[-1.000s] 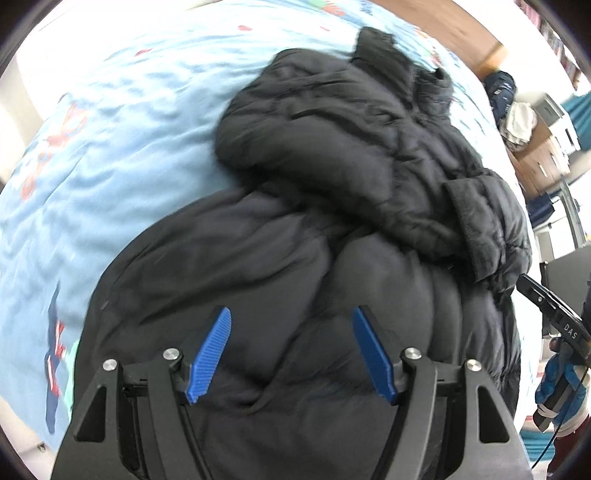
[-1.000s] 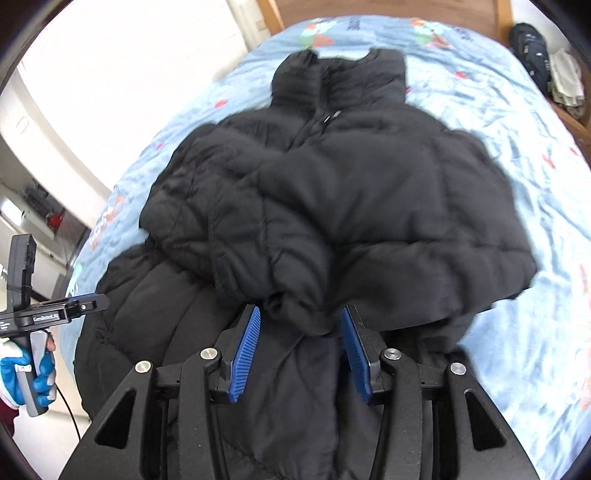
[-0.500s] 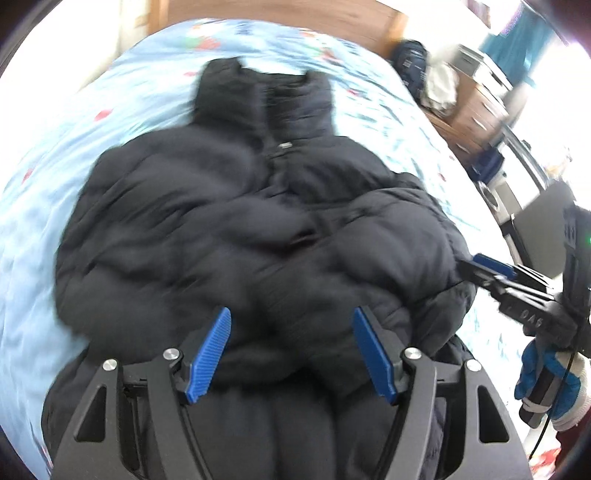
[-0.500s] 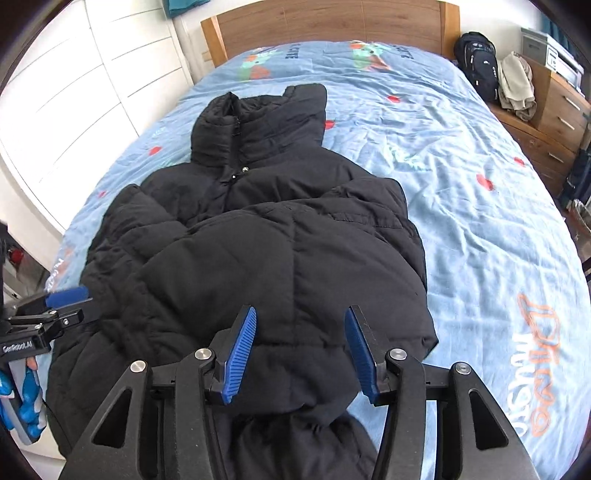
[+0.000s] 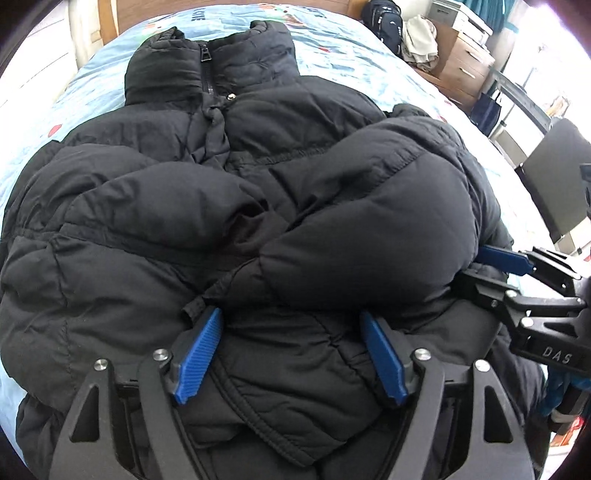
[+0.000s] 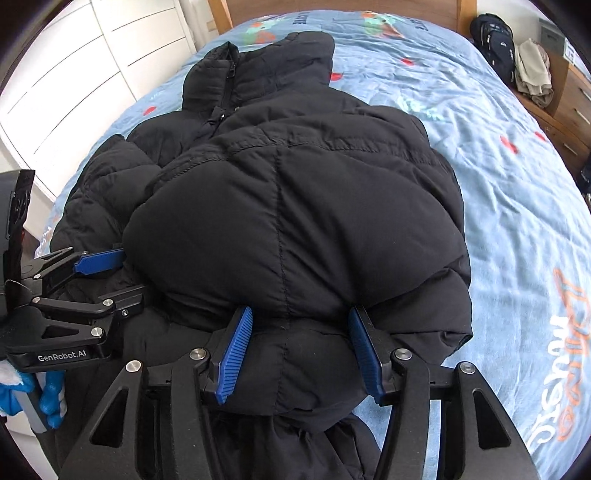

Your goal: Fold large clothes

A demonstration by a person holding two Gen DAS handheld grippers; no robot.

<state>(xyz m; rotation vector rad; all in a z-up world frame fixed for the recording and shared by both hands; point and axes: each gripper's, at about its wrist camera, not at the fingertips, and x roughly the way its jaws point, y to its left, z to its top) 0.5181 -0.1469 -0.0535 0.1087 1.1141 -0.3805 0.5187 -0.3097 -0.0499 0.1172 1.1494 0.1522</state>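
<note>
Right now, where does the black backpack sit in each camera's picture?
Left wrist view: the black backpack sits at the top edge, right of centre, beyond the bed.
Right wrist view: it sits in the upper right corner.
Shared landmark: the black jacket's collar with its zipper.

A bed (image 6: 517,192) with a light blue printed cover carries a black puffer jacket (image 6: 295,221), lying collar toward twelve o'clock, its hem toward six.
</note>
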